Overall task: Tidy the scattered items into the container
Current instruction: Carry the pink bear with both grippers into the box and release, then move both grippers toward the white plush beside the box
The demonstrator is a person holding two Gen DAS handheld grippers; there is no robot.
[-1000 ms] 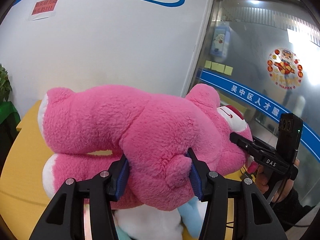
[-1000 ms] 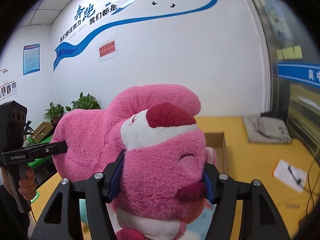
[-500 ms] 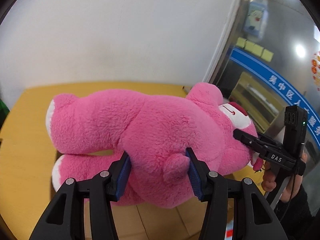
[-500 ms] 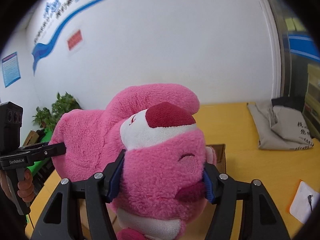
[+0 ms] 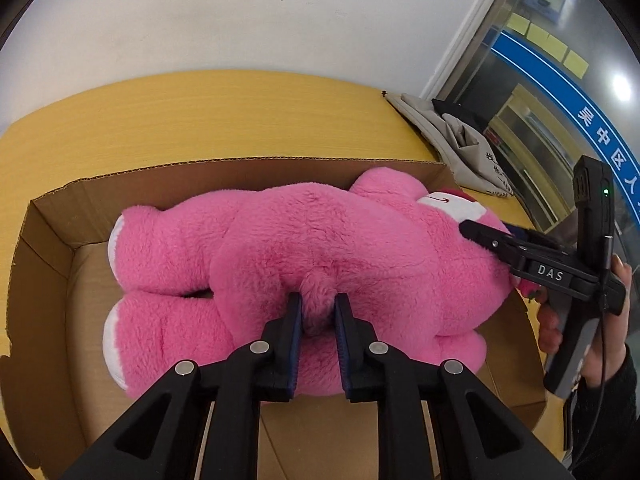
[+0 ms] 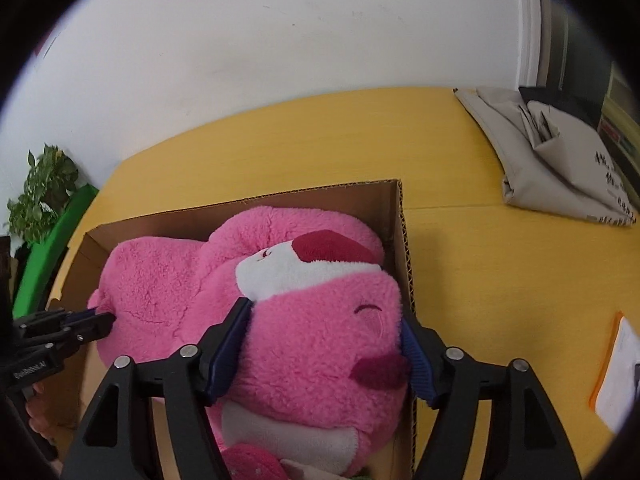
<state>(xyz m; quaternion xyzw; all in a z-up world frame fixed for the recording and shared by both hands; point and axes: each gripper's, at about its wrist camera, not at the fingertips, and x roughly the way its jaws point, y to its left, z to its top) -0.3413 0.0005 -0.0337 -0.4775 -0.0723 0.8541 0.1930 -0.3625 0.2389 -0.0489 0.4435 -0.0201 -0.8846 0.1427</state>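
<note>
A big pink plush bear [image 5: 312, 256] lies on its side inside an open cardboard box [image 5: 240, 172] on the yellow table. My left gripper [image 5: 316, 312] is shut on the bear's small tail at its back. My right gripper [image 6: 326, 344] is shut on the bear's head [image 6: 320, 336], a finger on each side of the face, at the box's right wall [image 6: 404, 240]. The right gripper also shows in the left wrist view [image 5: 480, 236] at the bear's head. The left gripper shows at the left of the right wrist view [image 6: 92, 322].
A folded grey cloth bag [image 6: 560, 156] lies on the yellow table [image 6: 480, 280] to the right of the box. A white paper with an orange edge [image 6: 616, 372] lies at the far right. A green plant [image 6: 44, 188] stands beyond the table's left end. A white wall is behind.
Both grippers have lowered the bear into the cardboard box. The left gripper's jaws have closed in from the bear's body to pinch only its tail.
</note>
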